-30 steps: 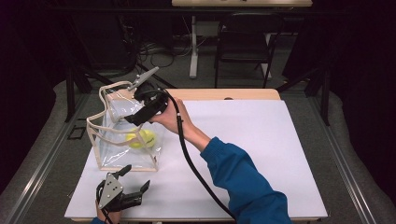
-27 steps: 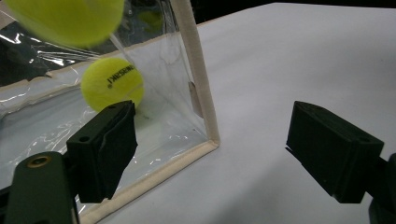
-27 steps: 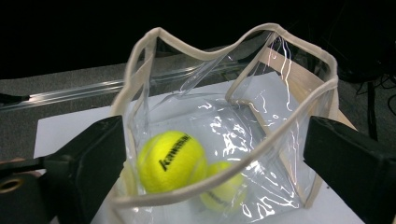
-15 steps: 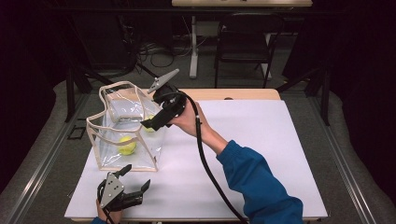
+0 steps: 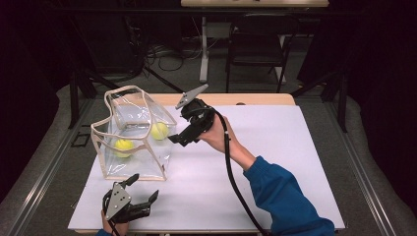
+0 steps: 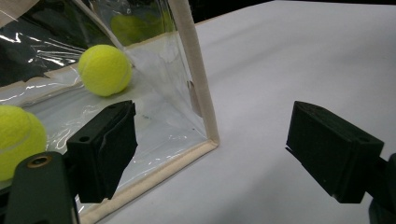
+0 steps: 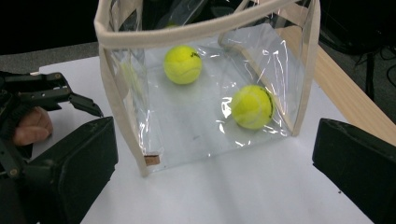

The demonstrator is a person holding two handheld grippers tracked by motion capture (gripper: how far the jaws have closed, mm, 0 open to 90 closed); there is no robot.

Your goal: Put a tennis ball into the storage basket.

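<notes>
Your right gripper (image 5: 176, 140) hangs just off the right side of the clear bag (image 5: 133, 137), jaws spread wide with nothing between them; they have just been opening. In the right gripper view the bag stands upright ahead of those jaws, its cream trim running round the open top. Two tennis balls lie on its floor, well apart: one tennis ball (image 7: 183, 64) toward the far wall, the other tennis ball (image 7: 252, 106) nearer the right-hand corner seam.

The bag sits on the left part of the counter (image 5: 295, 162), close to its left edge and set back from the near edge.

Your left gripper (image 5: 139, 195) is low at the near left corner of the counter, just in front of the bag's near side. Its jaws are spread too, and empty. In the left gripper view the bag's bottom corner seam lies between the two black jaws, closer to the left one, though whether anything touches there I cannot tell.
</notes>
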